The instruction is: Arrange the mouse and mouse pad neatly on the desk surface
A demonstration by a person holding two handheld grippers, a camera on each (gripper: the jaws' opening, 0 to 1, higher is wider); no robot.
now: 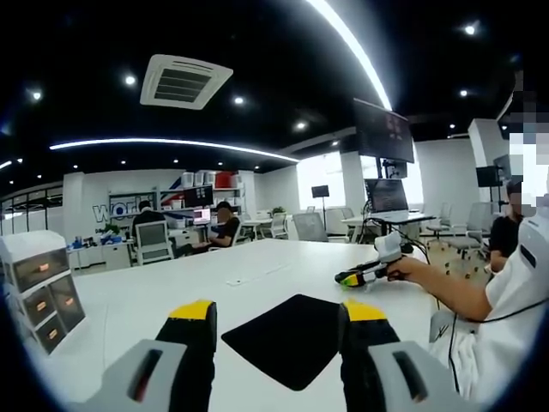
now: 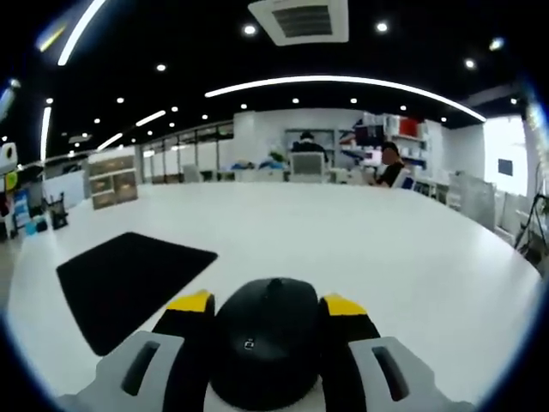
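- Mouse (image 2: 268, 343): black, clamped between right gripper (image 2: 268, 311) jaws, on white desk (image 2: 386, 249)
- Mouse pad (image 2: 129, 281): black, flat on desk, just left of mouse; apart
- Left gripper (image 1: 279, 318): jaws spread wide, empty; above mouse pad (image 1: 287, 336) near edge

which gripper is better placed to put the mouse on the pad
Right. The right gripper already has the mouse between its jaws, with the mouse pad just to its left on the desk. The left gripper is open and holds nothing.
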